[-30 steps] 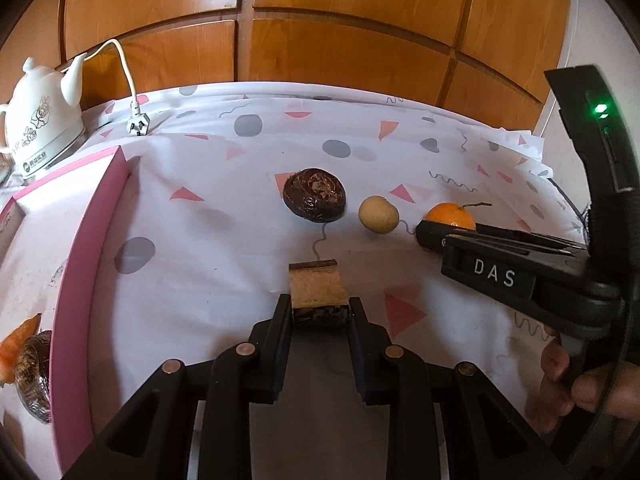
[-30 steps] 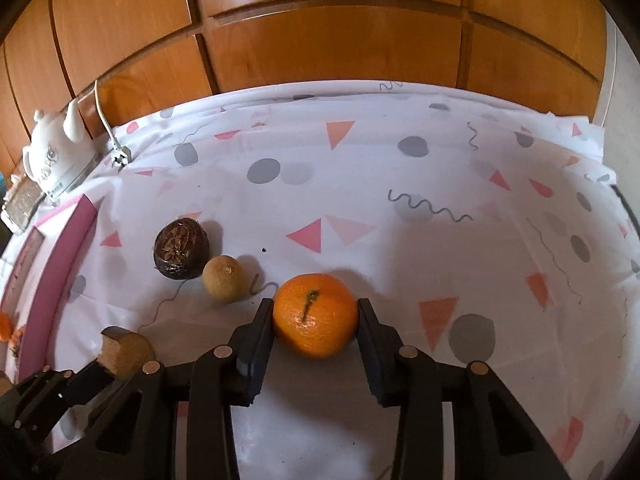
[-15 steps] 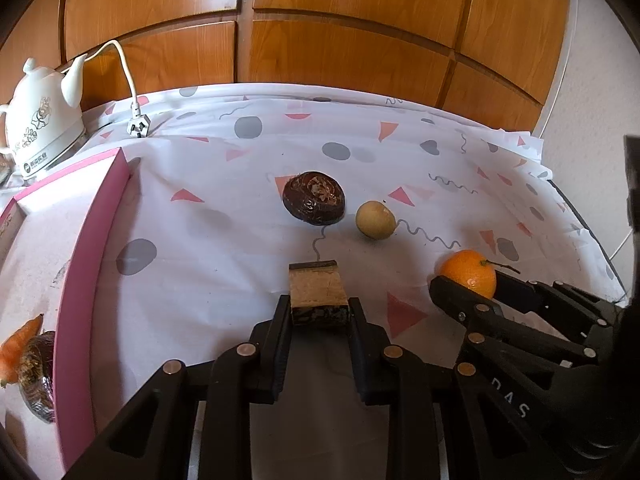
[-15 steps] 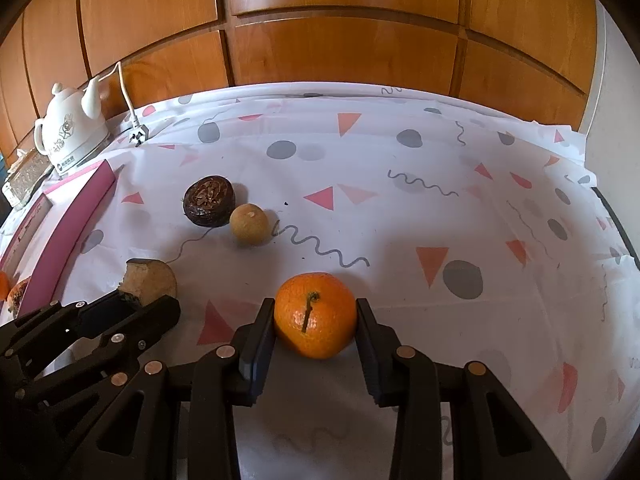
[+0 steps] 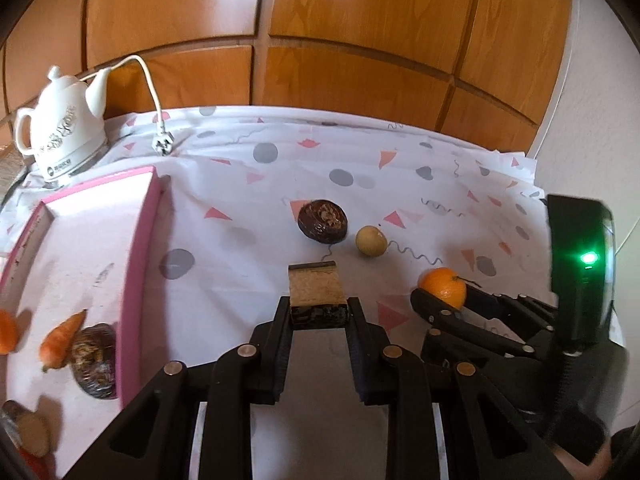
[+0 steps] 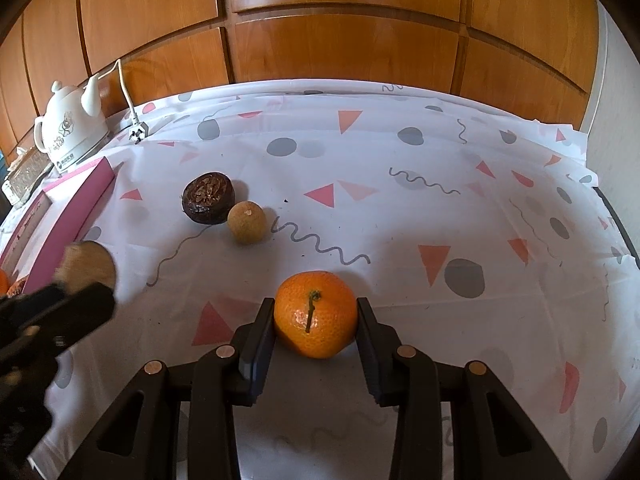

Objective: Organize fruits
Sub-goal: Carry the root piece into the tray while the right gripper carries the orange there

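The orange is sitting between the fingers of the right gripper, pinched at its sides with its stem pointing up toward the camera. The left gripper is pinching a cut brown fruit piece, its pale flat face turned up and its long axis running forward along the fingers. Both loads are lying straight ahead of their own fingers, above the patterned tablecloth. The pink tray is lying to the left of both grippers, and the left gripper is the nearer one; the right one would have to cross behind or over it. Inside the tray a carrot, a dark wrinkled fruit and other pieces are resting. On the cloth ahead, a dark round fruit and a small tan fruit are lying just beside each other, not yet collected. A white kettle is standing beyond the tray.
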`<action>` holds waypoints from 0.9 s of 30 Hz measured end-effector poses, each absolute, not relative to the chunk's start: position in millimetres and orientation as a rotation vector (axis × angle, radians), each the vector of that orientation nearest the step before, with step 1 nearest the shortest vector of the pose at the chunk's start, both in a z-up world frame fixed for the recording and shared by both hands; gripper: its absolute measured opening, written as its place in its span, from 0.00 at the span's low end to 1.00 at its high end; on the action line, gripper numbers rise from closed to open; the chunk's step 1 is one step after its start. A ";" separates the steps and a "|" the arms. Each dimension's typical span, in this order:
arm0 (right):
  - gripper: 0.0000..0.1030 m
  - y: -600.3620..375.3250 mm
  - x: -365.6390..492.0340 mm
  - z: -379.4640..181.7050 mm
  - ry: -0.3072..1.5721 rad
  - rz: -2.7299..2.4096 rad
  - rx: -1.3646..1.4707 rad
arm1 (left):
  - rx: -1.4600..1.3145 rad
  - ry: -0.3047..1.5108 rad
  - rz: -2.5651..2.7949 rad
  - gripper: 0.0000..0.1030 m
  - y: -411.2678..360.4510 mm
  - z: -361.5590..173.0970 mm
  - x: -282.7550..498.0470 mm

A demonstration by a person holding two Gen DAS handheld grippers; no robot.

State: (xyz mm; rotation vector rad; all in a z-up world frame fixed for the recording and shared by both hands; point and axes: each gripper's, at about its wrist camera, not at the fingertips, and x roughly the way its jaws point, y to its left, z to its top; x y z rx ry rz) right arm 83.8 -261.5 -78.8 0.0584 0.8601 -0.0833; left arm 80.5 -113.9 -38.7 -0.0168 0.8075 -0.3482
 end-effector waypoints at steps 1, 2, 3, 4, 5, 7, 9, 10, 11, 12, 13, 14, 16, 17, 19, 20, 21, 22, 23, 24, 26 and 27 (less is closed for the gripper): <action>0.38 -260.9 83.7 -78.7 0.861 -0.085 0.054 | -0.018 0.804 -0.346 0.25 -112.0 -36.6 78.8; 0.38 -260.1 83.7 -78.7 0.861 -0.089 0.049 | -0.018 0.798 -0.340 0.25 -109.6 -33.5 76.5; 0.38 -259.5 83.5 -78.6 0.861 -0.090 0.045 | -0.018 0.787 -0.331 0.25 -106.0 -29.1 73.5; 0.38 -259.0 83.4 -78.4 0.861 -0.092 0.043 | -0.019 0.783 -0.328 0.25 -104.4 -27.0 72.0; 0.38 -258.5 83.5 -78.0 0.863 -0.094 0.039 | -0.022 0.777 -0.324 0.25 -101.3 -23.9 70.6; 0.37 -255.4 82.4 -76.5 0.863 -0.102 0.022 | -0.023 0.759 -0.312 0.25 -93.8 -16.8 66.7; 0.37 -252.9 80.9 -75.4 0.864 -0.102 0.024 | -0.018 0.745 -0.299 0.25 -87.0 -11.4 64.2; 0.37 -251.3 79.7 -74.5 0.864 -0.093 0.035 | -0.017 0.740 -0.293 0.25 -84.0 -9.2 63.6; 0.37 -248.2 78.5 -73.9 0.864 -0.081 0.040 | -0.017 0.738 -0.281 0.25 -78.9 -6.7 62.9; 0.37 -242.4 77.4 -73.5 0.864 -0.067 0.031 | -0.021 0.738 -0.277 0.25 -75.0 -5.6 62.6; 0.37 -237.0 77.1 -73.4 0.862 -0.055 0.017 | -0.028 0.738 -0.273 0.25 -70.9 -4.6 61.9; 0.37 -231.3 76.6 -73.3 0.862 -0.041 0.006 | -0.033 0.733 -0.265 0.25 -66.2 -3.0 60.9; 0.37 -221.2 75.7 -72.2 0.861 -0.011 -0.002 | -0.034 0.728 -0.248 0.25 -59.5 -1.1 59.1; 0.37 -217.1 75.5 -71.6 0.862 0.001 -0.002 | -0.039 0.729 -0.242 0.25 -55.9 -0.8 58.3; 0.37 -209.7 75.3 -69.8 0.862 0.021 -0.004 | -0.047 0.730 -0.229 0.25 -48.7 0.5 57.3; 0.37 -206.9 74.9 -68.7 0.861 0.030 -0.004 | -0.049 0.729 -0.222 0.25 -45.1 0.9 56.6; 0.37 -203.3 75.1 -67.1 0.858 0.042 -0.004 | -0.052 0.729 -0.212 0.25 -41.1 1.3 56.4; 0.37 -200.7 74.5 -65.4 0.855 0.051 -0.004 | -0.055 0.729 -0.207 0.25 -38.4 1.4 56.6; 0.37 -198.0 73.9 -64.0 0.853 0.060 -0.001 | -0.060 0.728 -0.199 0.25 -35.0 1.6 56.1; 0.37 -195.5 73.6 -61.8 0.851 0.072 0.007 | -0.063 0.725 -0.188 0.25 -30.5 2.1 55.7; 0.37 -190.4 72.1 -56.8 0.844 0.097 0.018 | -0.067 0.724 -0.171 0.25 -23.3 2.4 55.4; 0.37 -186.3 70.9 -53.9 0.840 0.115 0.022 | -0.071 0.724 -0.160 0.25 -18.4 2.2 55.4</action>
